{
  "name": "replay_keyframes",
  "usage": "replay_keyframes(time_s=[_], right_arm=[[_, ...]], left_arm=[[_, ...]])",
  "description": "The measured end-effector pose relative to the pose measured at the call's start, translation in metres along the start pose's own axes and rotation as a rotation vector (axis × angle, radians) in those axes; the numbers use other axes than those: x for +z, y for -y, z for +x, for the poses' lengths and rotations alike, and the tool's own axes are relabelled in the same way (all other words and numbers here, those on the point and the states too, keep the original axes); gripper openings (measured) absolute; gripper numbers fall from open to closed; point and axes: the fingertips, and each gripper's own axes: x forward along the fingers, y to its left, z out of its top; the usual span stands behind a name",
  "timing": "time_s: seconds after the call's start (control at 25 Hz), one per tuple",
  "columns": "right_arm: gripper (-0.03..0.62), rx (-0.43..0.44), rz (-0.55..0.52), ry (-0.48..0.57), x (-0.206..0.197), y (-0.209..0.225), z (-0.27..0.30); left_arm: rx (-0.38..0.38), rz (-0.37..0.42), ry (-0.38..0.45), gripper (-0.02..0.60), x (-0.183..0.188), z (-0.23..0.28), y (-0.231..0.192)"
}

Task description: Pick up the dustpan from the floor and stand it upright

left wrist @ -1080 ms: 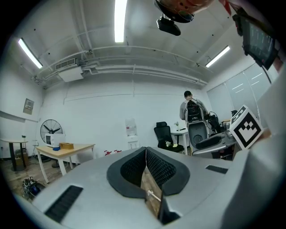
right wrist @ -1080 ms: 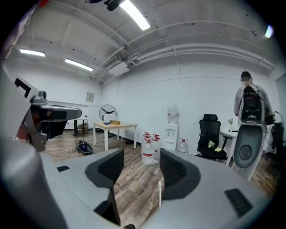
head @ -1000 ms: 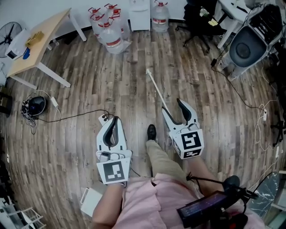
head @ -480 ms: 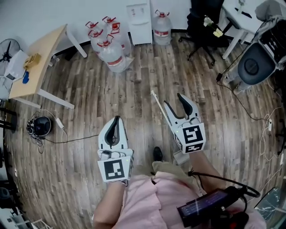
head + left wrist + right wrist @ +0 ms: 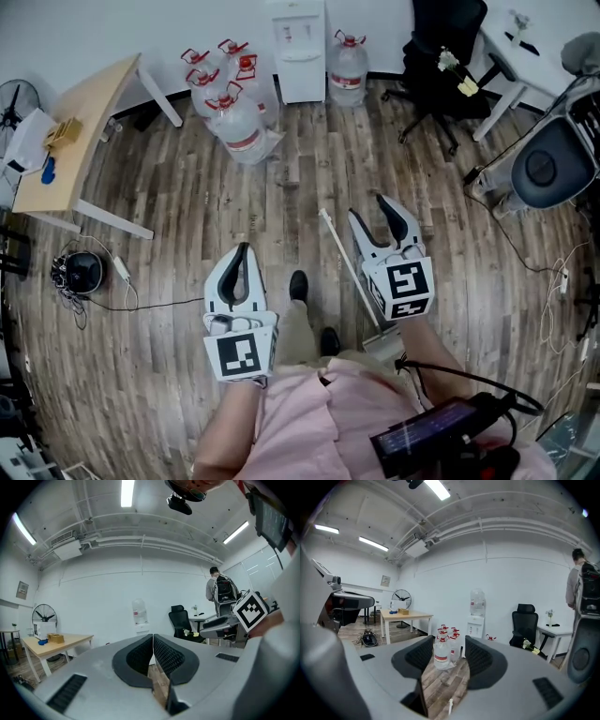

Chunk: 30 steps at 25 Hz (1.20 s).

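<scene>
The dustpan lies flat on the wood floor; its thin white handle (image 5: 343, 260) runs from the middle of the floor back toward my right side, and the pan end (image 5: 382, 339) shows just below my right gripper's cube. My right gripper (image 5: 369, 208) hangs open above the handle's right side, holding nothing. In the right gripper view the gripper (image 5: 447, 654) is open, with the handle's tip (image 5: 450, 707) low between the jaws. My left gripper (image 5: 243, 251) is shut and empty, off to the left of the handle; in the left gripper view (image 5: 153, 644) its pads touch.
Several water bottles (image 5: 234, 108) and a white dispenser (image 5: 302, 42) stand by the far wall. A wooden table (image 5: 80, 108) is at the left, an office chair (image 5: 441, 52) at the back right. A black cable (image 5: 150, 303) crosses the floor at left. A shoe (image 5: 298, 285) is between the grippers.
The person has stepped forward, so the wall and bottles look nearer. The handle now lies just left of the right gripper instead of ahead of it. Both grippers keep their states.
</scene>
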Motion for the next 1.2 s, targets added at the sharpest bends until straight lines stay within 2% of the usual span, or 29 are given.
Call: replay_keyframes(time_s=[0.08, 0.24, 0.4, 0.64, 0.96, 1.2], right_arm=[[0.213, -0.007, -0.002, -0.005, -0.004, 0.007, 0.02], [0.211, -0.023, 0.015, -0.047, -0.017, 0.023, 0.06], [0.21, -0.022, 0.029, -0.1, -0.037, 0.036, 0.107], [0.202, -0.033, 0.047, -0.155, -0.08, 0.056, 0.176], [0.204, 0.04, 0.055, -0.264, -0.169, 0.061, 0.245], [0.204, 0.076, 0.061, -0.357, -0.249, 0.054, 0.274]], left_arm=[[-0.008, 0.02, 0.0, 0.014, -0.007, 0.022, -0.008], [-0.022, -0.007, -0.052, 0.014, -0.024, 0.069, -0.023], [-0.057, 0.003, -0.078, 0.014, -0.045, 0.122, -0.041], [-0.124, -0.053, -0.144, 0.014, -0.097, 0.197, -0.052], [-0.204, -0.069, -0.216, 0.014, -0.177, 0.275, -0.045], [-0.27, -0.076, -0.286, 0.014, -0.252, 0.301, -0.027]])
